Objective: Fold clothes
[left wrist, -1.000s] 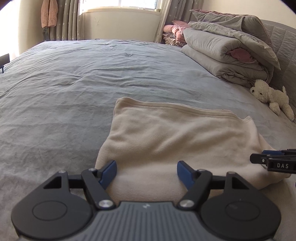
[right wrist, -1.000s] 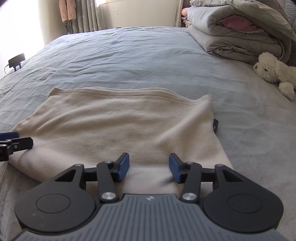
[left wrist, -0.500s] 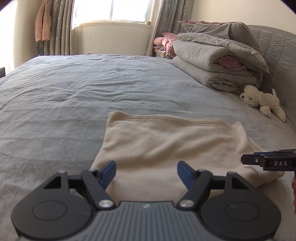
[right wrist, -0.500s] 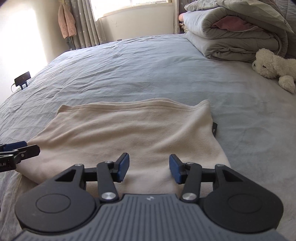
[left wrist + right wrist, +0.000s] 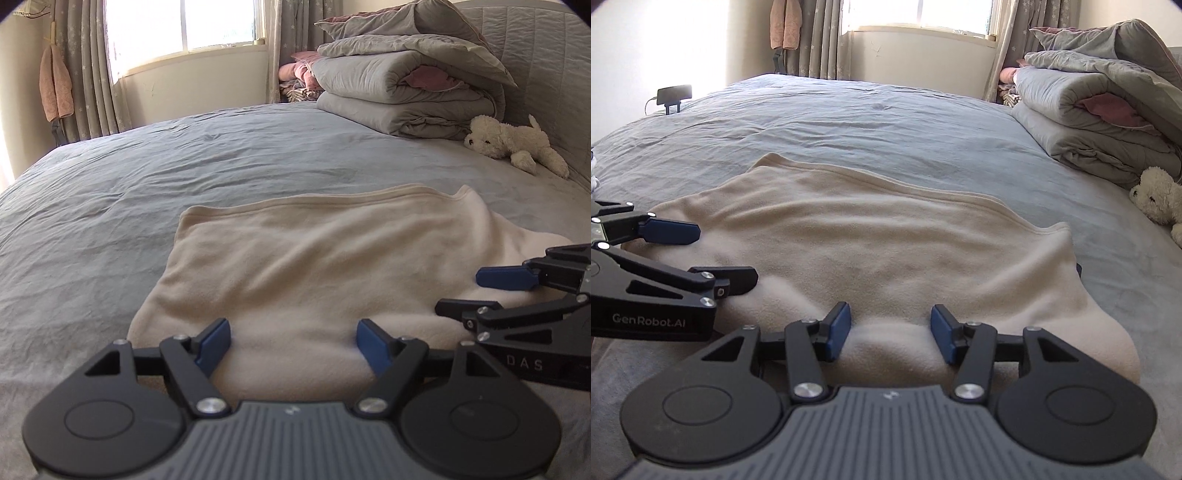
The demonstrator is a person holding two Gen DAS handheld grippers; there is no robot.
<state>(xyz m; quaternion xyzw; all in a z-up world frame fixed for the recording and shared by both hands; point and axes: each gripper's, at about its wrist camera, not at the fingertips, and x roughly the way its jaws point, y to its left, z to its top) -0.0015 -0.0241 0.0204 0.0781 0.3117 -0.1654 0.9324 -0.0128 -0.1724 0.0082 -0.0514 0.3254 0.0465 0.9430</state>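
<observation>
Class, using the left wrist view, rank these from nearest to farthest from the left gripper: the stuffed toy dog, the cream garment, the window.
1. Cream garment: directly under and ahead of the left gripper.
2. Stuffed toy dog: far right, by the folded duvets.
3. Window: back wall, upper left.

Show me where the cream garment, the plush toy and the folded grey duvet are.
cream garment [image 5: 332,258], left wrist view, middle of the cloth.
plush toy [image 5: 506,142], left wrist view, its body.
folded grey duvet [image 5: 1082,122], right wrist view, its rolled front.
</observation>
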